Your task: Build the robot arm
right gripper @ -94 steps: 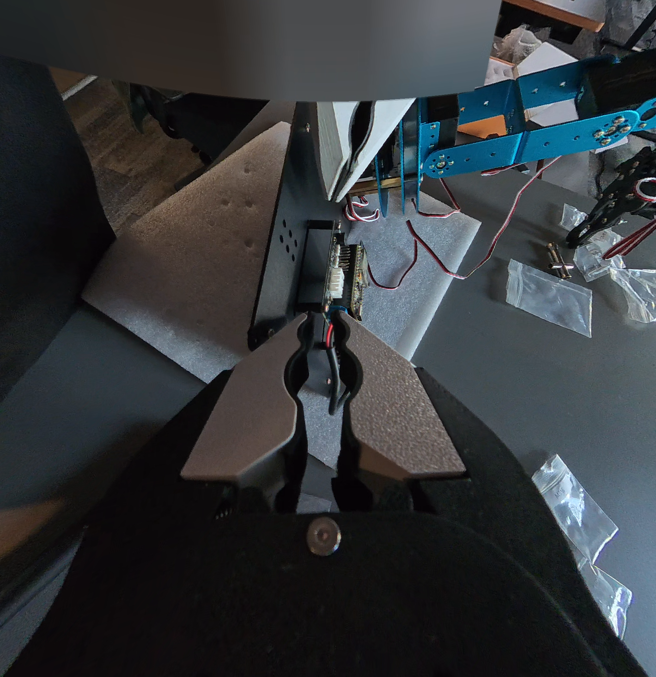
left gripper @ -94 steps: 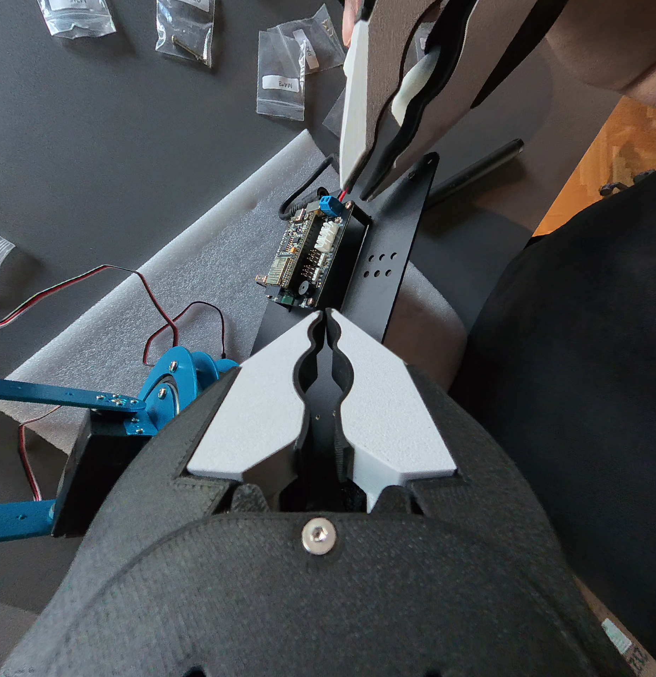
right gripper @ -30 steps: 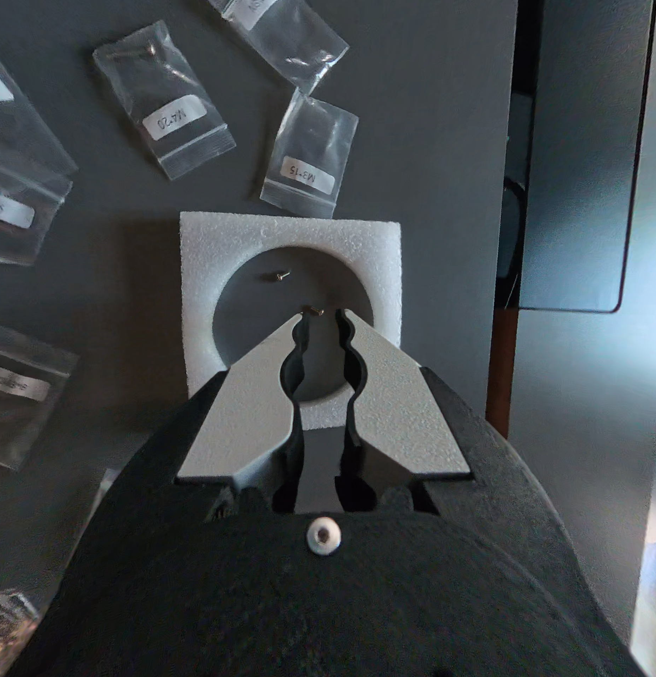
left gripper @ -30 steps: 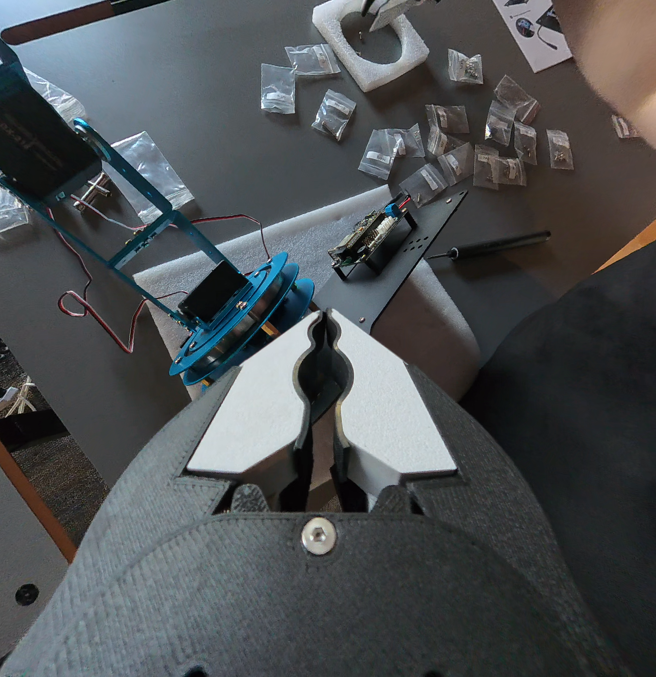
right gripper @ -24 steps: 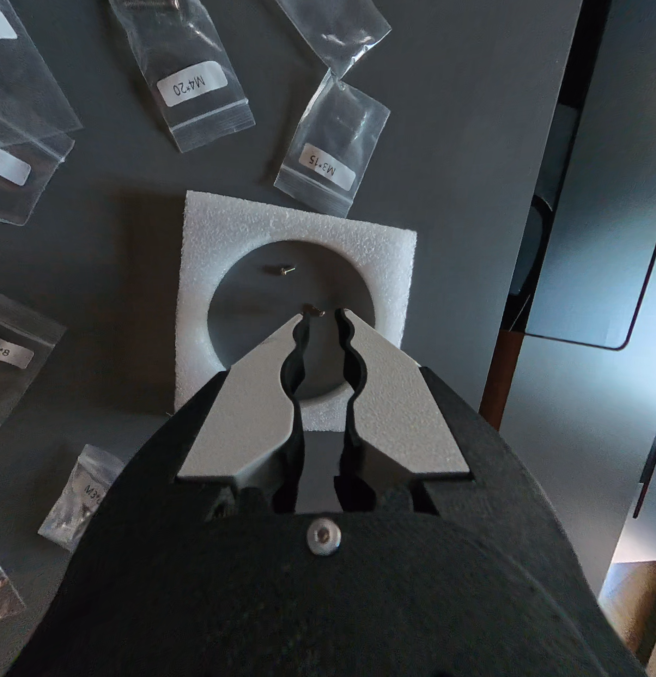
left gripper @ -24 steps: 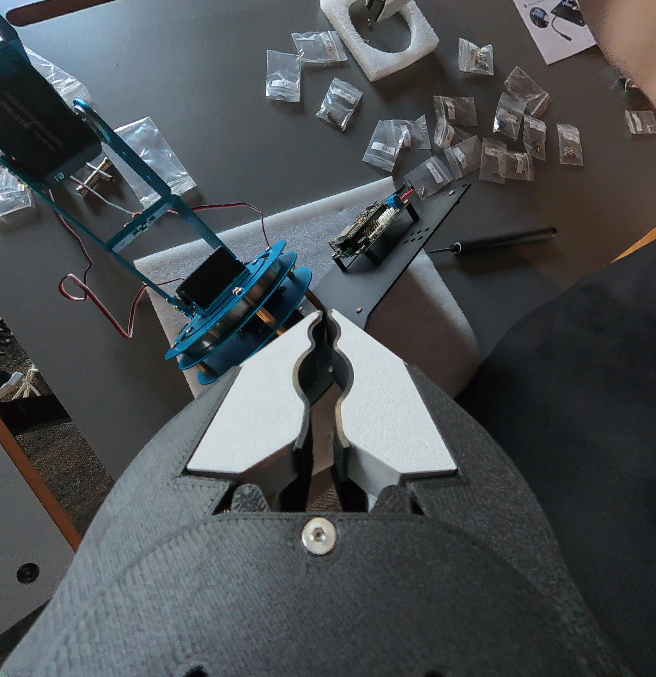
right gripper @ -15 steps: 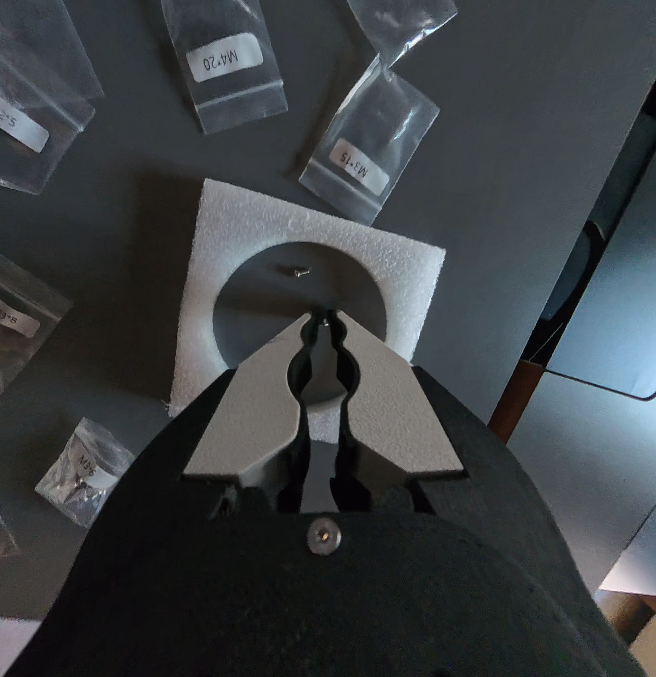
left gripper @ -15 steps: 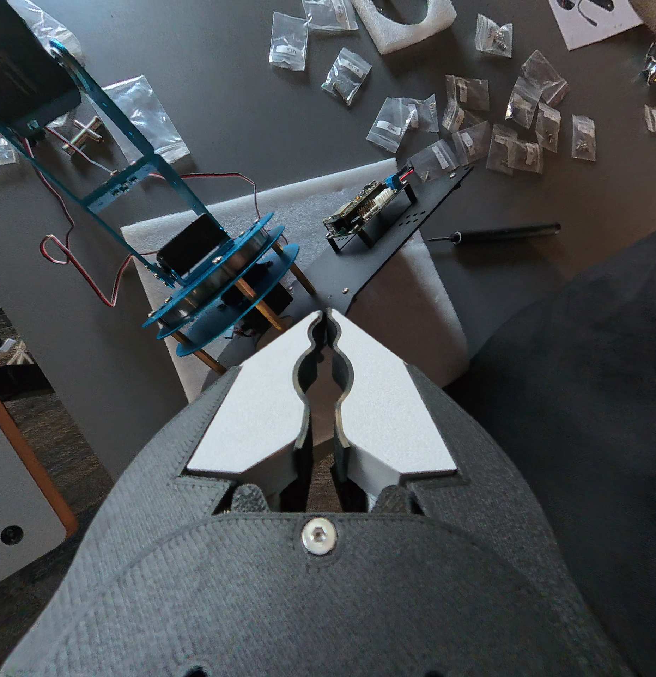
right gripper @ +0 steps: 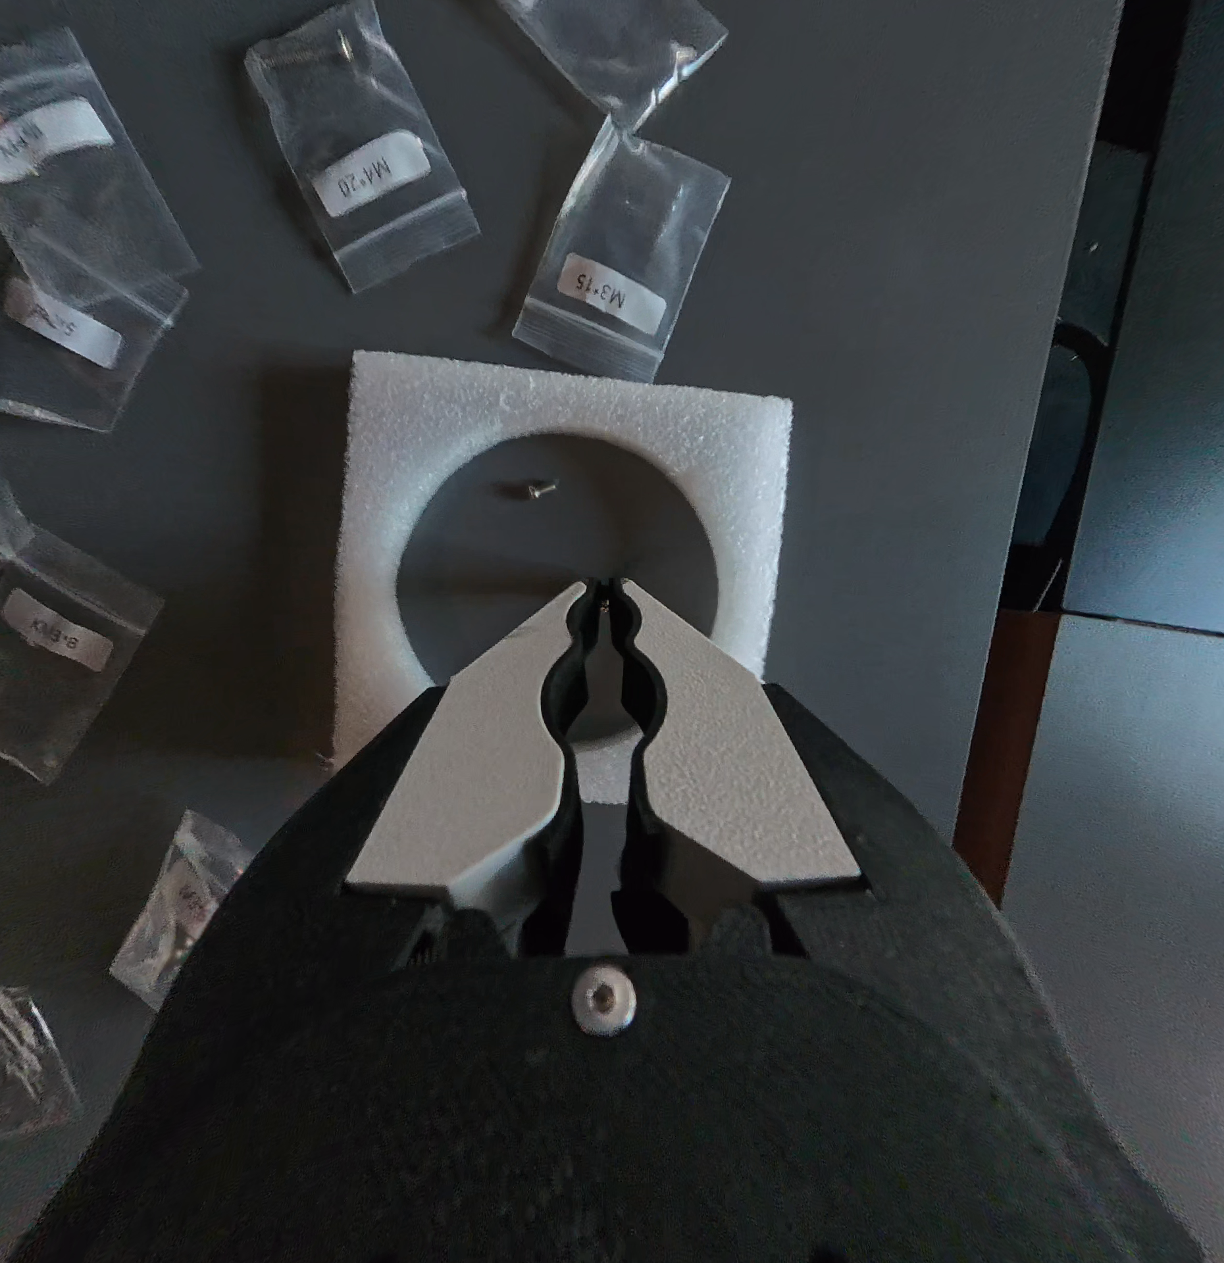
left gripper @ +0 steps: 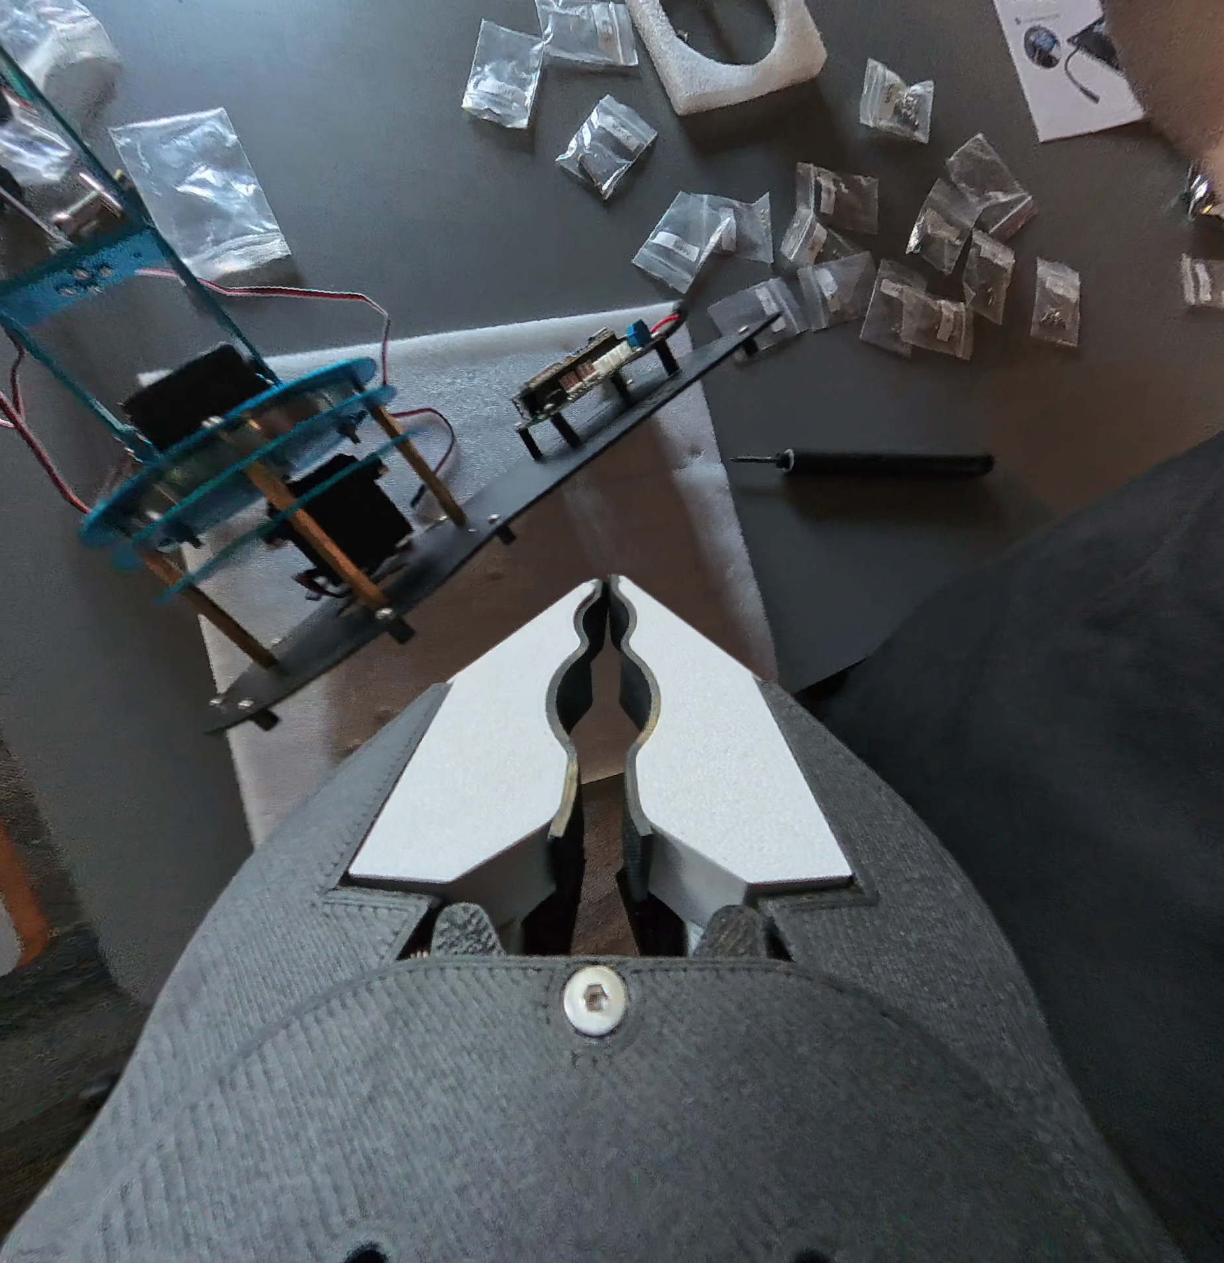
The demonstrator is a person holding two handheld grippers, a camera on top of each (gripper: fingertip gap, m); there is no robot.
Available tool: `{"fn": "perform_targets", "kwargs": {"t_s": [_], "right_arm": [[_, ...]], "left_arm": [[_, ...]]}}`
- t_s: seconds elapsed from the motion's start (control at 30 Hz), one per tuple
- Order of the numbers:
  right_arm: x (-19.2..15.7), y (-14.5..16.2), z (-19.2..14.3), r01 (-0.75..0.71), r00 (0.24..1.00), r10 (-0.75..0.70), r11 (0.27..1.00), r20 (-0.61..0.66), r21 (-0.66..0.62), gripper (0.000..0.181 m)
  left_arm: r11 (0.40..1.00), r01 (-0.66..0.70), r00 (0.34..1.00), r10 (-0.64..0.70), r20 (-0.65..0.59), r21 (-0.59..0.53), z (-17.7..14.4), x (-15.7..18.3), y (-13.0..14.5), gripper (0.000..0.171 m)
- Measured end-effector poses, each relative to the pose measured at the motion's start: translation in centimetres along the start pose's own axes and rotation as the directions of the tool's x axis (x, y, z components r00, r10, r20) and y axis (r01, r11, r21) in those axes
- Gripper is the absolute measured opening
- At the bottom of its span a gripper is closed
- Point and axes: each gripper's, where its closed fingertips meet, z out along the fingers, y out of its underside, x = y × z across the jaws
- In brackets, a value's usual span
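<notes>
My right gripper (right gripper: 604, 584) is shut on a small screw (right gripper: 604, 594), pinched at the fingertips inside the round hole of a white foam square (right gripper: 459, 437). A second small screw (right gripper: 529, 488) lies loose in the same hole. My left gripper (left gripper: 607, 581) is shut and empty, held above a grey foam sheet (left gripper: 671, 506), a little short of a black base plate (left gripper: 595, 454). The plate carries a circuit board (left gripper: 582, 372) on standoffs and a blue turntable with servos (left gripper: 233, 437). The foam square also shows in the left wrist view (left gripper: 691, 82).
Several small labelled plastic bags (left gripper: 924, 287) of hardware lie scattered on the dark table, some around the foam square (right gripper: 363, 164). A black screwdriver (left gripper: 883, 463) lies right of the foam sheet. The table edge (right gripper: 1047, 410) runs close on the right. A person's dark clothing (left gripper: 1074, 752) fills the right.
My right gripper closed its open fingers on the screw in the foam square's hole. My left gripper stayed shut and drew back from the base plate, which now shows side-on.
</notes>
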Motion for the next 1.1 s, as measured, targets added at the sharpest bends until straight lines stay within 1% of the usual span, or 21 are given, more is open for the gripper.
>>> {"fn": "perform_targets", "kwargs": {"t_s": [0.13, 0.2, 0.27, 0.33, 0.43, 0.53, 0.6, 0.67, 0.7, 0.73, 0.8, 0.83, 0.9, 0.93, 1.0, 1.07, 1.1], "right_arm": [[-1.6, -1.5, -1.7, -0.089, 0.996, 0.091, 0.983, -0.006, 0.162, 0.002], [-3.0, -2.3, -2.7, -0.160, 0.987, 0.160, 0.959, 0.018, 0.233, 0.002], [-4.9, -3.3, -3.8, -0.233, 0.972, 0.220, 0.926, 0.078, 0.297, 0.002], [-6.8, -4.8, -5.3, -0.342, 0.939, 0.300, 0.866, 0.168, 0.366, 0.001], [-9.7, -7.2, -7.7, -0.522, 0.849, 0.397, 0.732, 0.348, 0.439, 0.001], [-12.6, -9.0, -9.3, -0.642, 0.761, 0.440, 0.618, 0.476, 0.454, 0.001], [-14.7, -10.0, -9.6, -0.688, 0.722, 0.468, 0.563, 0.509, 0.458, 0.001], [-18.0, -11.5, -8.8, -0.724, 0.684, 0.473, 0.533, 0.555, 0.438, 0.001], [-19.9, -12.6, -8.1, -0.740, 0.665, 0.470, 0.521, 0.580, 0.427, 0.001], [-21.6, -13.4, -6.9, -0.752, 0.652, 0.488, 0.513, 0.580, 0.414, 0.001], [-25.3, -15.4, -4.0, -0.754, 0.649, 0.516, 0.530, 0.559, 0.388, 0.002], [-26.9, -16.4, -2.5, -0.757, 0.647, 0.532, 0.535, 0.547, 0.375, 0.002], [-29.6, -18.9, -0.5, -0.768, 0.636, 0.542, 0.515, 0.549, 0.381, 0.001], [-30.6, -20.1, 0.2, -0.767, 0.639, 0.540, 0.504, 0.548, 0.396, 0.002], [-32.0, -21.8, 1.3, -0.741, 0.672, 0.537, 0.506, 0.511, 0.442, 0.001], [-32.7, -23.3, 1.6, -0.686, 0.726, 0.517, 0.500, 0.453, 0.528, 0.001], [-33.0, -23.7, 1.8, -0.675, 0.734, 0.522, 0.492, 0.434, 0.550, 0.001]], "left_arm": [[0.992, 0.098, 0.994, -0.095, -0.048, 0.073, 1.0, 2.7, 1.2, 0.000], [0.985, 0.150, 0.986, -0.142, -0.093, 0.090, 1.8, 4.1, 2.1, 0.000], [0.977, 0.191, 0.974, -0.176, -0.144, 0.099, 2.7, 5.4, 2.9, 0.000], [0.971, 0.210, 0.963, -0.185, -0.198, 0.114, 3.4, 6.4, 3.2, 0.000], [0.974, 0.188, 0.954, -0.151, -0.260, 0.126, 4.3, 7.3, 3.4, 0.000], [0.983, 0.137, 0.948, -0.094, -0.304, 0.123, 5.1, 7.6, 3.9, 0.000], [0.985, 0.114, 0.929, -0.061, -0.364, 0.126, 5.4, 8.2, 4.3, 0.000], [0.989, 0.089, 0.911, -0.032, -0.411, 0.119, 5.8, 8.4, 5.2, 0.000], [0.992, 0.071, 0.909, -0.020, -0.415, 0.107, 6.2, 8.2, 6.0, 0.000], [0.995, 0.047, 0.912, -0.008, -0.411, 0.086, 6.6, 8.0, 7.0, 0.000], [0.998, 0.009, 0.908, 0.019, -0.418, 0.065, 6.9, 7.6, 8.8, 0.000], [0.998, 0.000, 0.900, 0.030, -0.434, 0.069, 6.9, 7.6, 9.5, 0.000], [0.996, -0.024, 0.886, 0.062, -0.459, 0.089, 6.9, 7.3, 10.6, 0.000], [0.994, -0.037, 0.887, 0.078, -0.456, 0.099, 7.0, 6.9, 11.1, 0.000], [0.989, -0.056, 0.877, 0.115, -0.467, 0.137, 7.1, 6.4, 11.4, 0.000], [0.983, -0.021, 0.852, 0.112, -0.512, 0.180, 7.1, 6.4, 11.1, 0.000], [0.980, 0.011, 0.836, 0.100, -0.540, 0.199, 7.1, 6.4, 10.7, 0.002]]}}
